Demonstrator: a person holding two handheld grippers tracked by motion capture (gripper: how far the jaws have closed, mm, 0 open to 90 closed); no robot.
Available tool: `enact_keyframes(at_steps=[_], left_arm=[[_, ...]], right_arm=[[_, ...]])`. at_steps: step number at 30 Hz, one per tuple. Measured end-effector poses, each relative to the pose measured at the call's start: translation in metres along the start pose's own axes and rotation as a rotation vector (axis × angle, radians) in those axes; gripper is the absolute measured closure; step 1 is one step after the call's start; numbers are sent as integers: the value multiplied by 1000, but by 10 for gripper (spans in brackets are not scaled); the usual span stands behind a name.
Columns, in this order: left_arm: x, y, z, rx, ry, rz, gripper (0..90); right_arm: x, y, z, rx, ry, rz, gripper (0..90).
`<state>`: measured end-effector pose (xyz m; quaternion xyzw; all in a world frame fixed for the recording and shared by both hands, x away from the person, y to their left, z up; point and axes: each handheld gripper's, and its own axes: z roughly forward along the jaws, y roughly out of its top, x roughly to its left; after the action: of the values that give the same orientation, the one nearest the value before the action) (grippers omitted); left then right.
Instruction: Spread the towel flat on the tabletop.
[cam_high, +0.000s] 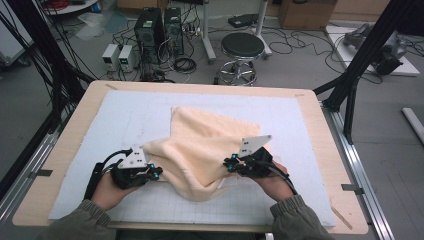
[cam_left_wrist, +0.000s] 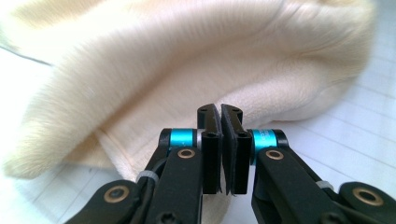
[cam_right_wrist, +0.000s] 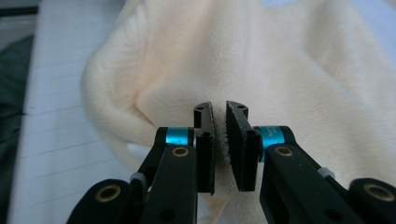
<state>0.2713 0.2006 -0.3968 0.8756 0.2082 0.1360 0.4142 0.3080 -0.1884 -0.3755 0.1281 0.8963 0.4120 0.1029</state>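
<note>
A: Where is the cream towel (cam_high: 207, 145) right now?

B: It lies crumpled on the white gridded mat (cam_high: 125, 120) covering the worktop (cam_high: 60, 165), around the mat's middle and reaching toward six o'clock. Its far edge points to twelve o'clock.

A: And the left hand-held gripper (cam_high: 156, 172)?

B: At about eight o'clock of the towel, right at its near-left edge. In the left gripper view the left hand-held gripper (cam_left_wrist: 220, 112) has its jaws pressed almost together, with a fold of towel (cam_left_wrist: 187, 70) rising just beyond the tips. I cannot tell whether any fabric is pinched.

A: The right one?

B: The right hand-held gripper (cam_high: 229, 165) sits at about four o'clock of the towel. In the right gripper view the right hand-held gripper (cam_right_wrist: 219, 112) is clamped on a thin ridge of towel (cam_right_wrist: 261, 60), fuzz showing in the narrow gap.
</note>
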Motion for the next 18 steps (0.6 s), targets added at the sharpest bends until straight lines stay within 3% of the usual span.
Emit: enact_keyframes(at_steps=[6, 9, 12, 14, 18], left_arm=[[-16, 3, -36, -51, 14, 25, 865], [-19, 4, -44, -59, 13, 32, 865], [-18, -2, -37, -33, -20, 24, 864], [-18, -7, -26, -5, -72, 8, 854], [-15, -8, -14, -19, -105, -18, 649]], right_arm=[[10, 5, -46, -41, -65, -4, 825], [8, 8, -57, -67, -89, 9, 828], [-7, 6, -44, -4, -89, 55, 827], [-18, 3, -25, 72, -82, 79, 818], [-31, -2, 7, 118, -67, 113, 775]])
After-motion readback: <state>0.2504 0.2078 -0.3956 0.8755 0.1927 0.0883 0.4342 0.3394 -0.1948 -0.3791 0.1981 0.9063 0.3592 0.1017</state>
